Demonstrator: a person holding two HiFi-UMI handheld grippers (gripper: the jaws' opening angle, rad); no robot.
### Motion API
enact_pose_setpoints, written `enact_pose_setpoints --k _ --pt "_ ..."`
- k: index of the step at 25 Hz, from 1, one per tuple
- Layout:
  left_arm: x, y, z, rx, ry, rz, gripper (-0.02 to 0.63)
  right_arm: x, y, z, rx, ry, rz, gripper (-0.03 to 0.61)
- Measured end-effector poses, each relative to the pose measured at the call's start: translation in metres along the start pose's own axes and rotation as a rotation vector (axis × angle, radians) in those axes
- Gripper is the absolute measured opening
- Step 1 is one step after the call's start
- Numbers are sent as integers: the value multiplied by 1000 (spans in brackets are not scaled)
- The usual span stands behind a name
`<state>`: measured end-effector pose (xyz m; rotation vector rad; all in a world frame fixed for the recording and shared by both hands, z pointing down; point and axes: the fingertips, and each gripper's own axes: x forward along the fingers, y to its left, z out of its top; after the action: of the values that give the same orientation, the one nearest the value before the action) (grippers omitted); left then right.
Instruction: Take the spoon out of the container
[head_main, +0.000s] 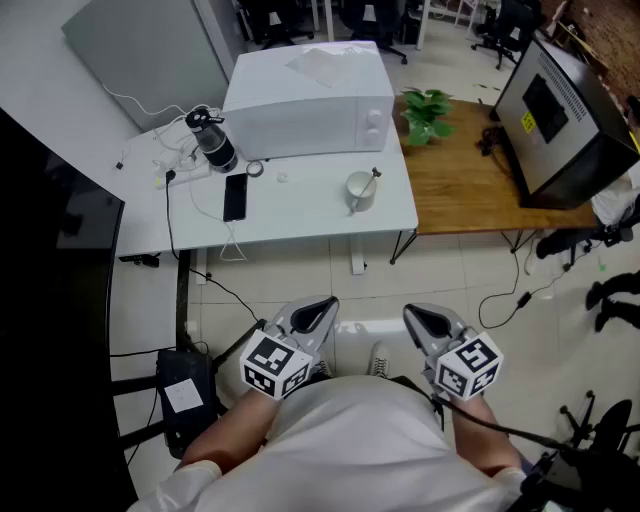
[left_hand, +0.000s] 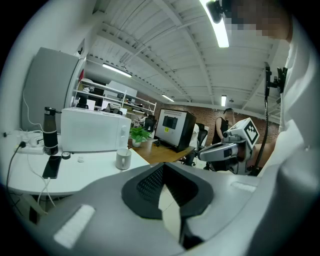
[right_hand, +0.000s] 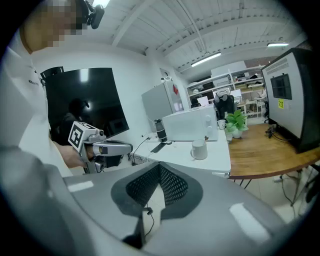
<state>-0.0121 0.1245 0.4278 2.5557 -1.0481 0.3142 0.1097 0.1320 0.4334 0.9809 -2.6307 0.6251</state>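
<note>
Holding nothing, the left gripper (head_main: 322, 308) and the right gripper (head_main: 418, 315) both have their jaws pressed together, far in front of the microwave (head_main: 305, 100). The spoon (head_main: 373, 180) stands in the white mug (head_main: 359, 192), just before the microwave's right end, well apart from both grippers.

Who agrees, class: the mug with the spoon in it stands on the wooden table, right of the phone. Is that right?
Not quite: the mug with the spoon in it stands on the white table, not the wooden table beside it, as the head view shows. It is right of the phone.
</note>
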Motion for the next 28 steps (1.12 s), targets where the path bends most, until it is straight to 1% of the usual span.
enact_pose_setpoints --k 8,16,28 --pt "0 3 5 6 -12 4 5 3 1 5 -5 -7 0 6" --pt "-7 16 7 22 -19 -7 5 13 9 7 -4 -9 -16 6" --pt "-26 48 10 48 -25 -62 5 44 31 21 -1 -53 -91 6"
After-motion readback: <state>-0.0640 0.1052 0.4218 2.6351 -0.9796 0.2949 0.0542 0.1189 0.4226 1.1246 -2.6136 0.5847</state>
